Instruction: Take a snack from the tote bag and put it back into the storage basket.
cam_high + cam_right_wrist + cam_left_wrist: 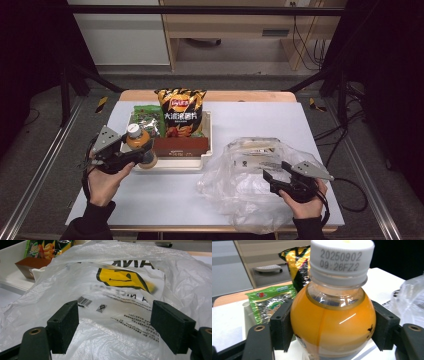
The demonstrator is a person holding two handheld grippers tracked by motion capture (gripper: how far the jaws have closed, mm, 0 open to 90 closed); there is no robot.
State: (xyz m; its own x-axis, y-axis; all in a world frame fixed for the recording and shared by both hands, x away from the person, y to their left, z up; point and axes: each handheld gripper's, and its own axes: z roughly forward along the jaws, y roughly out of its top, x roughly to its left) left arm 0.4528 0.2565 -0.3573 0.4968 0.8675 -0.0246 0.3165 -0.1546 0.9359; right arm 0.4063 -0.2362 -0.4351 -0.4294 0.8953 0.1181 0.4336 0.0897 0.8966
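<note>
High view: the bottle (139, 145) is round-bodied, filled with orange liquid and closed by a white cap. The left gripper (131, 152) grasps it at the near left corner of the white tray (206, 145). The tray holds a chips bag (180, 112), a green packet (146, 118) and a brown box (180, 145). The right gripper (274, 175) rests at the clear plastic bag (245, 175).

Left gripper view: both pads press the bottle (333, 320) on its widest part; the cap carries a printed date code. The green packet (268, 301) lies behind the left pad.

Right gripper view: the jaws stand wide apart, released, with the plastic bag (115, 297) spread between and beyond them; bag contents cannot be determined.
</note>
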